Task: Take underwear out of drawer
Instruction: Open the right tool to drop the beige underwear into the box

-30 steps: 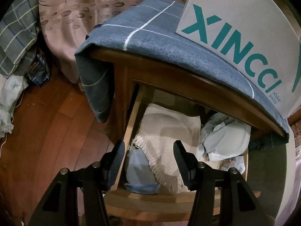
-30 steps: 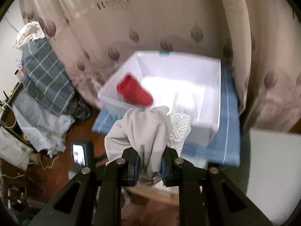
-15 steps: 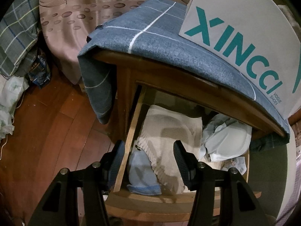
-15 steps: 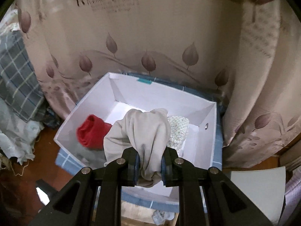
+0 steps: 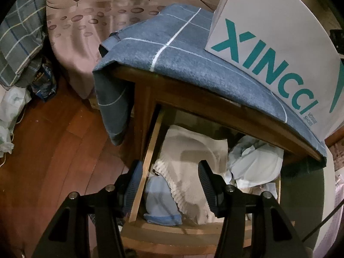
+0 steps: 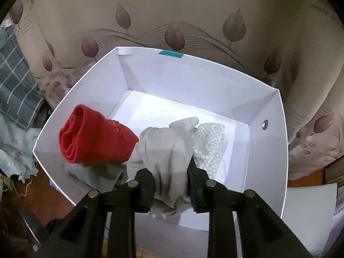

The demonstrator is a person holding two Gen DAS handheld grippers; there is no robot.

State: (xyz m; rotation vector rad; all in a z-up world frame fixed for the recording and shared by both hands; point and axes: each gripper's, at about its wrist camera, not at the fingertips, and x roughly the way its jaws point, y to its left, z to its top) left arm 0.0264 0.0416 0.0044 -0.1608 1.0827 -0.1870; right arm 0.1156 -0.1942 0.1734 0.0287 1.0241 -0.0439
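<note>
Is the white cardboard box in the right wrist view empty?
No, the white cardboard box holds a rolled red garment and a white patterned cloth.

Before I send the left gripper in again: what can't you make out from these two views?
- Back of the drawer, left wrist view: hidden under the tabletop.
- What lies under the beige knit: covered.
- Whether the right gripper, opening now, still pinches the grey underwear: cloth hides the pads.
- White box front wall: blocked by the gripper.

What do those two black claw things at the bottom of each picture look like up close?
Both the left gripper and the right gripper are matt black plastic frames with triangular cut-outs and silver bolt heads. Each ends in two jaws faced with ribbed dark pads.
</note>
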